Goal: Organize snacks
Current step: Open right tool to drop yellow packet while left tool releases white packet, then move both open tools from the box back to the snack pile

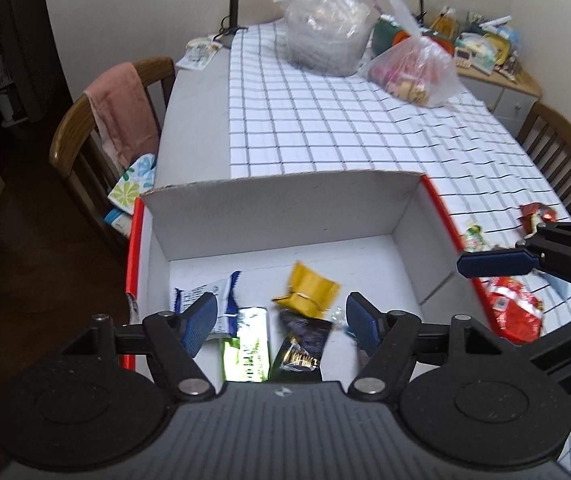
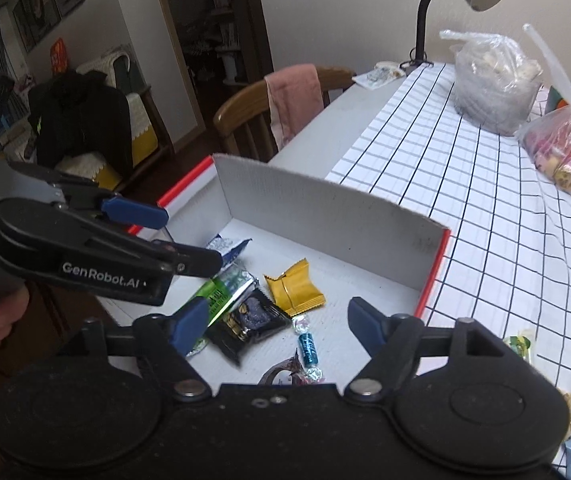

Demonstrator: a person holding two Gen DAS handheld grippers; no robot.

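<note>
Snacks lay in my white cardboard box (image 1: 285,216) with the red edge, and more waited outside it on the checked tablecloth (image 1: 325,128). In the box I saw a yellow packet (image 2: 294,288), a green bar wrapper (image 2: 221,292), a black packet (image 2: 250,322), a blue and white packet (image 1: 205,300) and a small teal candy (image 2: 308,349) with twisted ends.

My left gripper (image 1: 281,322) hung over the box with its jaws apart and nothing between them. My right gripper (image 2: 275,326) hung over the box too, jaws apart and empty.

I judged these snacks to be very light. The wrappers looked thin, soft and shiny, so they could crinkle or slip. What was inside might crack if I squeezed hard. I thought the best place to pinch a packet was across its short side, near the middle, or on a flat sealed end.

From the right wrist view, the green bar ran its long way from low left to up right. The yellow packet was almost square and lay flat, seam up. The black packet lay flat and slanted. The teal candy pointed nearly up and down in that view.

A red wrapped snack (image 1: 513,312) lay on the cloth just beside the box, not yet put away
</note>
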